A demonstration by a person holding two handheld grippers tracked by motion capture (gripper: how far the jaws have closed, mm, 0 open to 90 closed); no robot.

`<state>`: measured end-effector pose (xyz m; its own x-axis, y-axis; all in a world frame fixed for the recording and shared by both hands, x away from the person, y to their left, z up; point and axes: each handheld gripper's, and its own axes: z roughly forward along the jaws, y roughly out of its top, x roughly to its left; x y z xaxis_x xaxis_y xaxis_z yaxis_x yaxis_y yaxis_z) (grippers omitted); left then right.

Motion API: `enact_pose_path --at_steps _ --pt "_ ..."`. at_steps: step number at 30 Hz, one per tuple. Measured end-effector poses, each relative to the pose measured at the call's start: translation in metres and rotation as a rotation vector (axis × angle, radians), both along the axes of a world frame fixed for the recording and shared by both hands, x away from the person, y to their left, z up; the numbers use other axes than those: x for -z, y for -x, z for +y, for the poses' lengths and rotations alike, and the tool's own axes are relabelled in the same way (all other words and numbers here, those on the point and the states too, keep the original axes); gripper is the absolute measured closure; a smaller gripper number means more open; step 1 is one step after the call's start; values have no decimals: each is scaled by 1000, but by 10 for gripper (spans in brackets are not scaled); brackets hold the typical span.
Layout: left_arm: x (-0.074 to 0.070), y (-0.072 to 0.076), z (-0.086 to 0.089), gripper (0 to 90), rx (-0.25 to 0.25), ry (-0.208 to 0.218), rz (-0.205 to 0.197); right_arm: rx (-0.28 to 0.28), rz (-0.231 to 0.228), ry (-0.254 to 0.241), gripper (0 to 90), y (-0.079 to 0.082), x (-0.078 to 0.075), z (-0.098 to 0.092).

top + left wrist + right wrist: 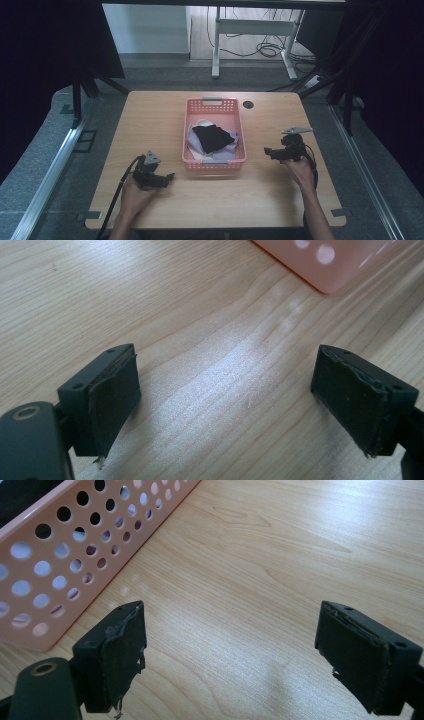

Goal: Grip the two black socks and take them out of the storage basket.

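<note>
A pink perforated basket (191,134) stands in the middle of the wooden table. It holds a black cloth (212,138) on top of pale lilac and white cloths (226,152). My left gripper (169,177) rests low over the table to the left of the basket's near corner, jaws wide open with bare wood between them (225,395). My right gripper (268,150) sits to the right of the basket, pointing toward it, also open and empty (230,645). The basket's wall (55,565) shows at the left of the right gripper view, and its corner (325,265) at the top of the left gripper view.
A round black grommet (248,104) sits in the table (150,115) behind the basket's right corner. Dark curtains and stands flank the table. A white desk frame (250,30) with cables stands on the floor beyond.
</note>
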<state>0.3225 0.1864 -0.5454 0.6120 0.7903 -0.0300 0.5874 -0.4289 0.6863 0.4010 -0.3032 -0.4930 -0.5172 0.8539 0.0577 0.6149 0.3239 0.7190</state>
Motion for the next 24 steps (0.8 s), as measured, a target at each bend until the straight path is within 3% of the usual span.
enact_pose_path --at_steps 11,17,24 --pt "0 0 0 120 0 0 0 -28 9 42 71 1 -1 8" --pt "0 0 0 120 0 1 0 -37 -1 48 4 1 -2 11" --pt "0 0 0 120 2 -4 1 -49 -17 37 0 2 -5 17"
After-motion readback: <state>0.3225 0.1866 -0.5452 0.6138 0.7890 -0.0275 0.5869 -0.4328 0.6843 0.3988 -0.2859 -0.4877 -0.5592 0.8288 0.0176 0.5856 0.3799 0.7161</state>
